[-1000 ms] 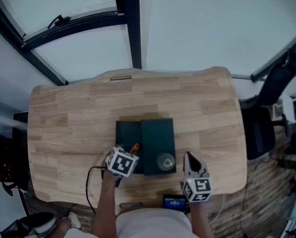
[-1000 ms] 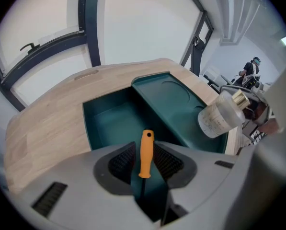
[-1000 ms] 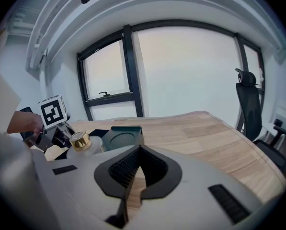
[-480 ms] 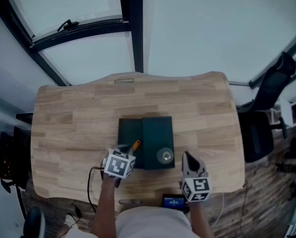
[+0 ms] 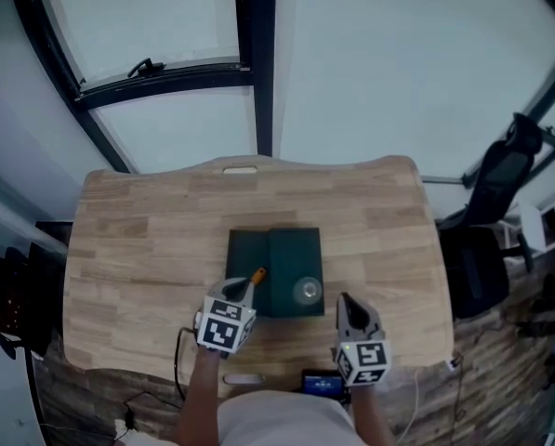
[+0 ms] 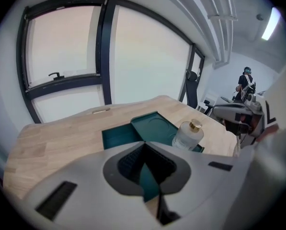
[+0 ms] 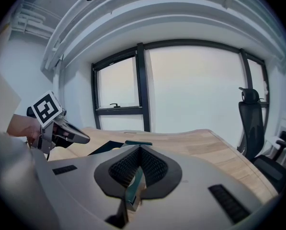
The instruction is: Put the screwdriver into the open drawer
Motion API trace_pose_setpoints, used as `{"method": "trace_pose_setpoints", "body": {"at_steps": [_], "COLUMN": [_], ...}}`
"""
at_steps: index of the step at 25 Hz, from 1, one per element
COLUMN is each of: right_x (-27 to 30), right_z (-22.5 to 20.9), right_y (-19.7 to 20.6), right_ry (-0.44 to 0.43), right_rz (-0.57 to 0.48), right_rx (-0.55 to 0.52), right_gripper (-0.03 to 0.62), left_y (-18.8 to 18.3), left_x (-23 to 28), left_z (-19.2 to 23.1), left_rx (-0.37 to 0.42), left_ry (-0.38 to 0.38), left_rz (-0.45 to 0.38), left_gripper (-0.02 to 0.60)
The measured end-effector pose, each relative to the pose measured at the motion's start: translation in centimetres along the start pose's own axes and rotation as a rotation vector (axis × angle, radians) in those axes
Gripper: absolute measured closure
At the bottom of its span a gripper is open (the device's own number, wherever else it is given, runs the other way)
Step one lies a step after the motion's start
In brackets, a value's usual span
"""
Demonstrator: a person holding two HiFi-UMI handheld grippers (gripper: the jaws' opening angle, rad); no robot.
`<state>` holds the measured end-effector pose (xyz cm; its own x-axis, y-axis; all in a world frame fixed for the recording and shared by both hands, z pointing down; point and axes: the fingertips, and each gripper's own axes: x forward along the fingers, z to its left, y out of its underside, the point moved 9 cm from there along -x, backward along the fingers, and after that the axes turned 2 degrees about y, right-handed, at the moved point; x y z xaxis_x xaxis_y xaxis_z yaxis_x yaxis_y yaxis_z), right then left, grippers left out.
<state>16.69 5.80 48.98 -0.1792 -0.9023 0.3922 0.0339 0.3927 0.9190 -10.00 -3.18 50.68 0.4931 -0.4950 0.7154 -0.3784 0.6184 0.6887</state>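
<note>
The screwdriver [image 5: 256, 275] shows its orange handle at the near right edge of the open drawer [image 5: 243, 252], just beyond the left tool [image 5: 242, 292], slanting away and rightward. I cannot tell whether it lies fully inside. The left tool is nearer, pitched down, jaws together on nothing. The right tool [image 5: 345, 303], likewise closed and empty, hangs above the counter [image 5: 138, 240].

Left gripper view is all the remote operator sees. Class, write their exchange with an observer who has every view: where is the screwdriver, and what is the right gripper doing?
Operator: I see the open drawer and a bottle only. Where is it?
Observer: Head view shows the screwdriver, its handle orange, over the open drawer, just ahead of the left gripper.
Operator: And the right gripper?
Observer: Its own view shows its fingers together, nothing between them.
</note>
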Motion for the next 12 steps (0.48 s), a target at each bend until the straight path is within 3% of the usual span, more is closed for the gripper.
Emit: {"method": "trace_pose_setpoints", "body": {"at_steps": [8,12], "right_x": [-1.4,-2.2], "right_z": [1.1,1.5], "right_y": [-0.8,-1.4], "right_ry": [-0.012,-0.007], "right_rz": [-0.048,-0.068], "right_rx": [-0.029,-0.043], "right_gripper": [0.597,0.597], "left_y": [-0.6,-0.5], "left_x": [-3.7,-5.2], "left_z": [-0.9,-1.3], "left_rx": [-0.014,0.026], "left_ry": [-0.029,-0.068], "left_rz": [-0.202,-0.262], "left_gripper": [0.581,0.581]}}
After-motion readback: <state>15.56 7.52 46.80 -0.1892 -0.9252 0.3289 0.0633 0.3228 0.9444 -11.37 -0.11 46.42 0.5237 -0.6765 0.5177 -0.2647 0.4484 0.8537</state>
